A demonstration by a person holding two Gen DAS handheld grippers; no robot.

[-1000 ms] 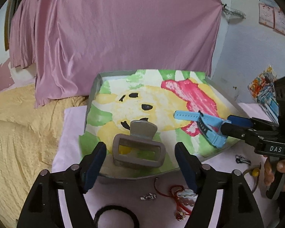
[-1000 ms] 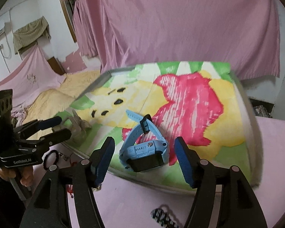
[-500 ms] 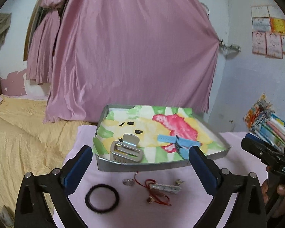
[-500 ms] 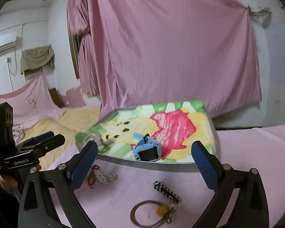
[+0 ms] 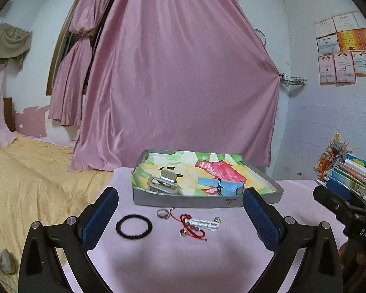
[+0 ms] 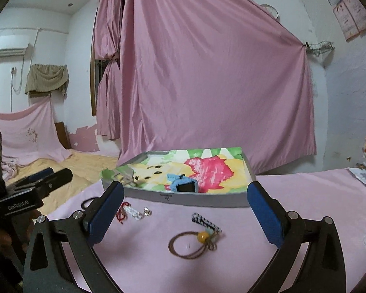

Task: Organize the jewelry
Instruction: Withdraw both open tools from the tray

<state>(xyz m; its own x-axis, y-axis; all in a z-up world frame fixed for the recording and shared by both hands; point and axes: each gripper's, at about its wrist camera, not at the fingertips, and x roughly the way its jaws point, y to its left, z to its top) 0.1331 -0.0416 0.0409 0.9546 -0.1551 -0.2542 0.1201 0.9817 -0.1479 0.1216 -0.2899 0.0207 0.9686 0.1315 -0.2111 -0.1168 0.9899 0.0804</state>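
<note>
The gray tray [image 5: 207, 199], lined with a cartoon bear print in yellow, green and red, sits on the desk [image 5: 158, 256] straight ahead of both sets of jaws. A small dark mark is printed on its near wall; it is too small to read. Inside the tray, the blue smartwatch [image 5: 228, 186] lies toward the right blade of the left gripper [image 5: 180, 217], strap running left to right across that view. In the right wrist view the smartwatch [image 6: 185, 185] faces its dark screen at the camera, about midway between the blades. A gray hair claw clip [image 5: 163, 183] lies in the tray's left part, long axis roughly parallel to the near wall.

On the pink desk cover, between the left gripper's blades and short of the tray: a black hair tie [image 5: 133, 226], a silver ring [image 5: 163, 213], a red cord bracelet [image 5: 191, 227] tangled with a white bead strip [image 5: 202, 223]. Between the blades of the right gripper [image 6: 185, 214]: a black-and-white striped clip [image 6: 206, 222] lying diagonally, and just nearer the camera a brown hair elastic with a yellow bead [image 6: 195, 243].

Both jaws stand wide apart, holding nothing.

Readable text: "DAS" on the right gripper body, "GenRobot.AI" on the left gripper body.

Room: pink curtain [image 5: 183, 85] behind the desk, a bed with a yellow cover [image 5: 36, 183] beyond the left blade, certificates [image 5: 344, 51] on the white wall beyond the right blade, and an air conditioner [image 6: 8, 50].
</note>
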